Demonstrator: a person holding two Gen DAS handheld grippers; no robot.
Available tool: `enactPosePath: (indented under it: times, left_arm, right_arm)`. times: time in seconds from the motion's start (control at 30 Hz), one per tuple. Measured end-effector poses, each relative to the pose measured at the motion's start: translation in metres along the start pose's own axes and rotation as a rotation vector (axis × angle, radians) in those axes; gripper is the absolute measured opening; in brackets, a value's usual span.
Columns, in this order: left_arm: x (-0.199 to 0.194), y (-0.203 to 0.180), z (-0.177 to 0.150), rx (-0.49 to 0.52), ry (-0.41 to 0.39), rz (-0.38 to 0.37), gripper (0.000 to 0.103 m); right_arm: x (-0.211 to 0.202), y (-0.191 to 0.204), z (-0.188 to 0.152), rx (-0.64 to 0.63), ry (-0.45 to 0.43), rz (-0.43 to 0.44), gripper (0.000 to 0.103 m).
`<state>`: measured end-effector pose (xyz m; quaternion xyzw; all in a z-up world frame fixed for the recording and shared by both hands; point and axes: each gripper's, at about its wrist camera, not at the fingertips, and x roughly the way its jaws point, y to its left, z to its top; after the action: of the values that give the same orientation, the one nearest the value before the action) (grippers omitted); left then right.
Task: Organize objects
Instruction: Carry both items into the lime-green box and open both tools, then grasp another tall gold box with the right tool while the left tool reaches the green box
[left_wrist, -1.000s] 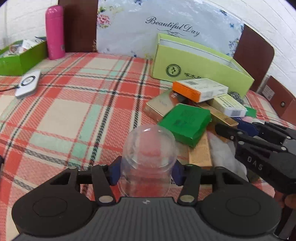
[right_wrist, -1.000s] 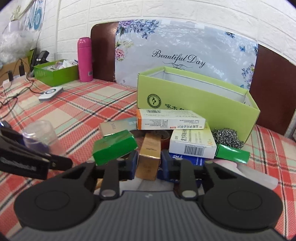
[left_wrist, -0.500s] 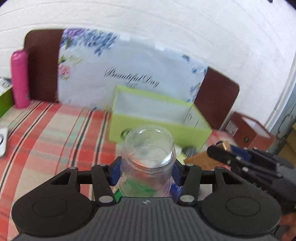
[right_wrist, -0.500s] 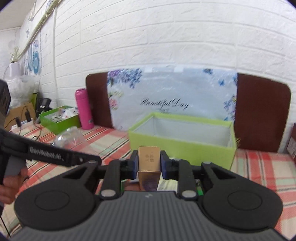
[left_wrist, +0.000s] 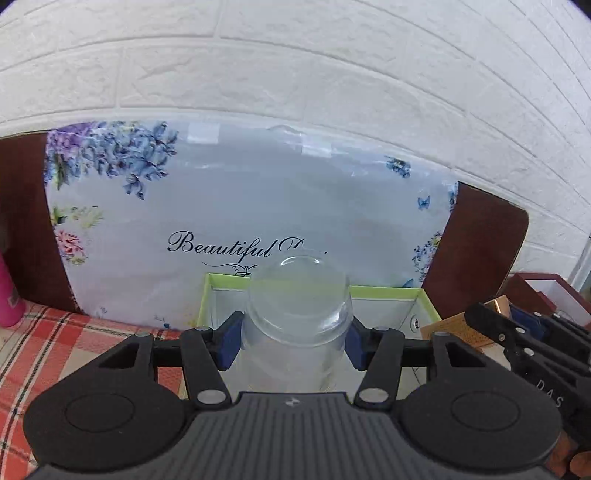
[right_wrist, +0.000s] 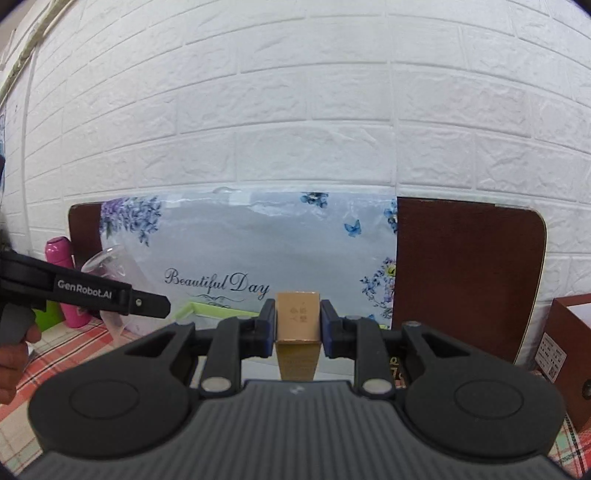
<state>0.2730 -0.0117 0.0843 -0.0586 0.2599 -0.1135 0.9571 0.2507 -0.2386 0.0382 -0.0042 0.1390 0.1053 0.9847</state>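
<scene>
Left claw (left_wrist: 293, 341) is squeezing the clear cup (left_wrist: 297, 306) while right claw (right_wrist: 297, 326) is pinching the gold box (right_wrist: 297, 317), both hovering near the green box (left_wrist: 388, 295), probably for dropping in.

Bright, even daylight in both fisheye views

Soft light, no hard shadows; the white brick wall (left_wrist: 332, 74) bows strongly toward the edges, corners go dark, the floral sheet (right_wrist: 258, 251) shows mild glare, and the clear cup (left_wrist: 297, 306) looks hazy with a thin rim highlight.
</scene>
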Motion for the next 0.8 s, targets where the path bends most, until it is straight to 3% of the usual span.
enactPosePath:
  times: [0.03,0.07,0.1,0.17,0.23,0.3,0.53,0.8]
  left_arm:
    - [0.011,0.001,-0.002,-0.001,-0.010,0.005,0.073]
    - [0.022,0.002,-0.004,-0.009,0.004,0.037,0.098]
    - [0.032,0.003,-0.006,-0.018,0.042,0.096,0.103]
    - [0.043,0.007,-0.012,-0.014,0.073,0.153,0.102]
    - [0.046,0.016,-0.020,-0.011,0.070,0.112,0.102]
    - [0.046,0.021,-0.025,-0.027,0.082,0.104,0.102]
    - [0.021,0.014,-0.028,0.002,0.065,0.114,0.102]
    - [-0.051,-0.002,-0.038,0.041,0.046,0.140,0.102]
  right_arm:
    - [0.012,-0.001,-0.007,-0.015,0.032,-0.031,0.031]
    - [0.022,-0.001,-0.012,-0.034,0.089,-0.056,0.043]
    - [0.027,-0.003,-0.017,-0.036,0.129,-0.069,0.064]
    - [0.022,-0.008,-0.027,-0.016,0.105,-0.049,0.071]
    - [0.016,-0.010,-0.032,-0.021,0.087,-0.061,0.087]
    - [0.011,-0.009,-0.035,-0.050,0.074,-0.088,0.094]
    - [-0.006,-0.006,-0.034,-0.052,0.093,-0.099,0.101]
    - [-0.071,0.007,-0.024,-0.019,0.049,-0.065,0.103]
